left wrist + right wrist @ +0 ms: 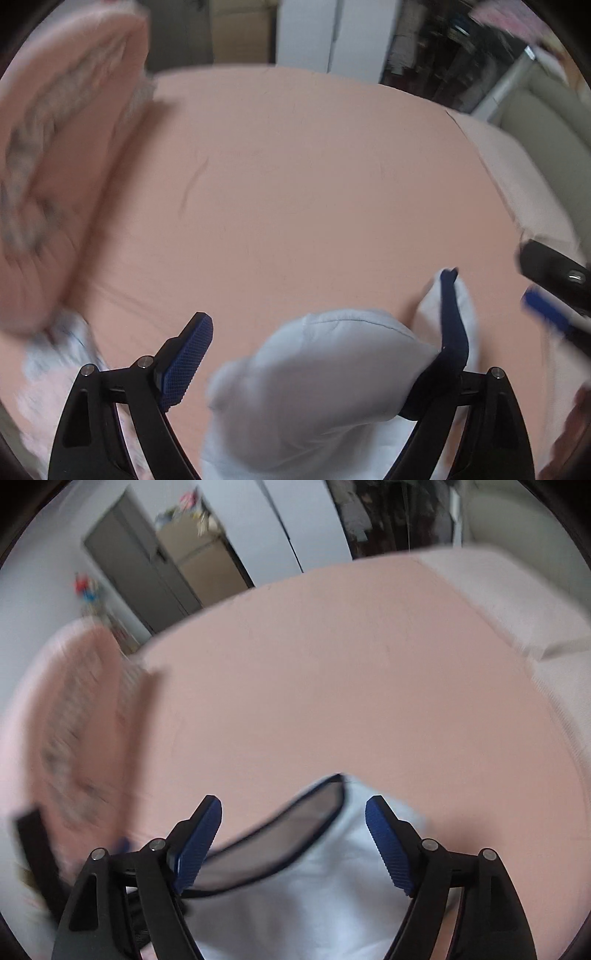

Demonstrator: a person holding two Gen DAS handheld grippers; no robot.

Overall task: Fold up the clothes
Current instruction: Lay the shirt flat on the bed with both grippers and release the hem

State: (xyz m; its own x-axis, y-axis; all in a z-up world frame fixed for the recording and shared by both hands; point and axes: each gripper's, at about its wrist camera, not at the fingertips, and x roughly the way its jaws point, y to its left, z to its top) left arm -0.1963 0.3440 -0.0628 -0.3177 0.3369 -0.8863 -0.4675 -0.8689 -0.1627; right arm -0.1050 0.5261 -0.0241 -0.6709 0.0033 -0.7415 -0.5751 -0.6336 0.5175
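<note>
One pale blue garment [314,904] with a dark-trimmed neckline lies on one bed [314,177] with a pink sheet. One pink pillow [74,166] sits beside it. Two grippers, the left gripper [325,339] and the right gripper [293,823], show.

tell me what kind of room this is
Most likely a bedroom at home: a bed with a pink sheet, a pink pillow at one side, and a white wardrobe beyond.

I see the garment [306,373] lying on the bed [295,177] at its near edge, under both my tongs. A pillow [70,155] lies at the bed's left side. A cabinet [199,561] stands behind the bed.
</note>
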